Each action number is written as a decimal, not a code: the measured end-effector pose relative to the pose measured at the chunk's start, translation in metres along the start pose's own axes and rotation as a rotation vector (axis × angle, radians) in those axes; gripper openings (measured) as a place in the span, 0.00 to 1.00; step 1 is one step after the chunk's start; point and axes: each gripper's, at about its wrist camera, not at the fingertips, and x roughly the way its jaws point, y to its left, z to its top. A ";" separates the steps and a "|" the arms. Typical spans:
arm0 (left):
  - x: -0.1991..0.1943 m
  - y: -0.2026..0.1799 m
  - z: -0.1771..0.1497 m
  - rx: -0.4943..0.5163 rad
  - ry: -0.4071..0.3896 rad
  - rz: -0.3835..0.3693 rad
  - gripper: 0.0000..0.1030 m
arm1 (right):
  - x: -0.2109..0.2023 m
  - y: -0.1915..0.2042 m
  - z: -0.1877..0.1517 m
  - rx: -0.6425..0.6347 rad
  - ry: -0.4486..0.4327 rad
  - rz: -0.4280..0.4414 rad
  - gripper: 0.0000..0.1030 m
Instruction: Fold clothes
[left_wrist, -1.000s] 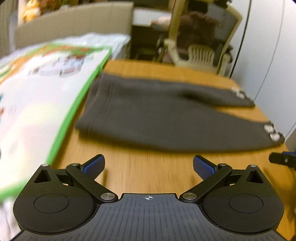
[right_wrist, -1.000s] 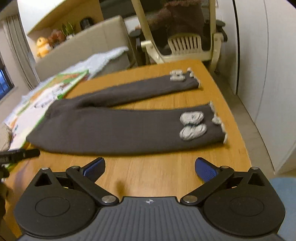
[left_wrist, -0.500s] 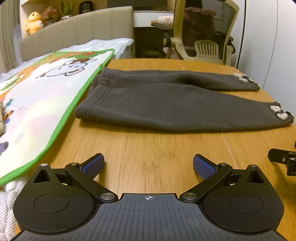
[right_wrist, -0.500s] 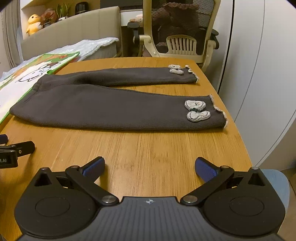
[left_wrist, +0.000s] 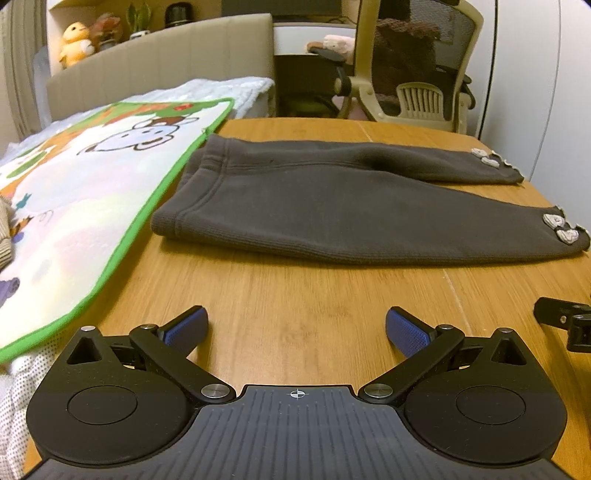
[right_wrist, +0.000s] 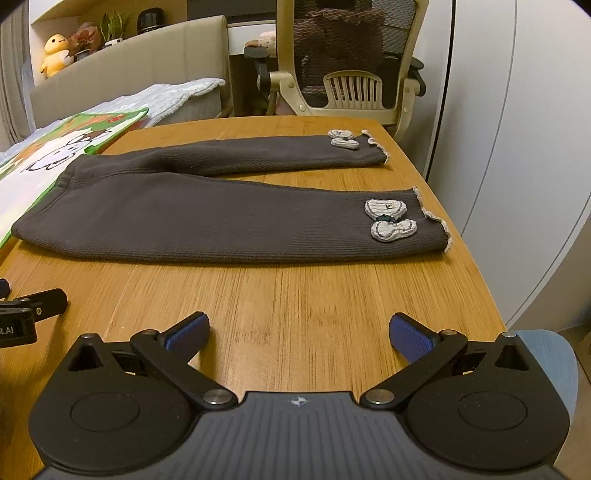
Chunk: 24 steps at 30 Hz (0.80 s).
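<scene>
Unmoved trousers (left_wrist: 332, 206); cuff patches (right_wrist: 388, 219) clearer right-side.

left wrist: low, waistband end | right wrist: low, cuffs | shared: trousers (left_wrist: 332, 206)

A pair of trousers (right_wrist: 207, 218) lies flat across the middle of the table (right_wrist: 295, 295), waistband at frame left, both legs running toward the right edge. A printed mat (left_wrist: 74, 206) sits at frame left, its edge touching the waistband. An office chair (right_wrist: 351, 74) stands behind the table at upper centre, a bed (left_wrist: 159, 70) at upper left.
</scene>
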 end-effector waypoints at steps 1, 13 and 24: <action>0.000 -0.003 0.000 0.019 0.000 -0.020 1.00 | 0.000 0.000 0.000 -0.001 -0.001 0.001 1.00; -0.001 -0.015 -0.001 0.041 -0.005 -0.050 1.00 | -0.002 -0.004 -0.002 -0.002 -0.010 0.001 1.00; -0.001 -0.013 -0.001 0.039 -0.005 -0.054 1.00 | -0.003 -0.004 -0.003 0.000 -0.015 -0.003 1.00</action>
